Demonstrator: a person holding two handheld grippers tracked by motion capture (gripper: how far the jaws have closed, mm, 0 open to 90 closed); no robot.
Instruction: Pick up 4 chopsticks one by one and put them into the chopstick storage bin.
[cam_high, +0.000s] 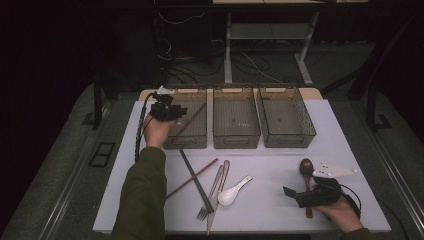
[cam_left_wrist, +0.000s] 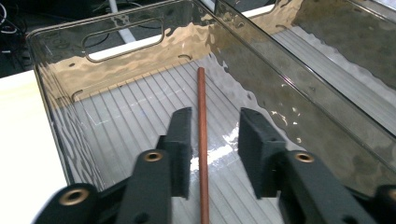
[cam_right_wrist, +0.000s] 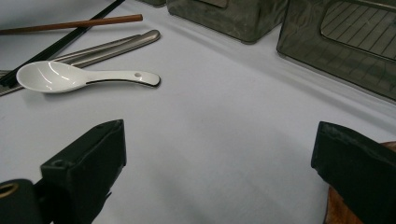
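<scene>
Brown chopstick (cam_left_wrist: 202, 135) lies inside left bin (cam_left_wrist: 116, 60).

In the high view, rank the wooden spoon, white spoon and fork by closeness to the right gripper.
1. wooden spoon, right beside the right gripper.
2. white spoon, to its left, mid-table.
3. fork, just past the white spoon, farther left.

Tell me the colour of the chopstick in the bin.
Reddish brown chopstick, clearest in the left gripper view.
</scene>
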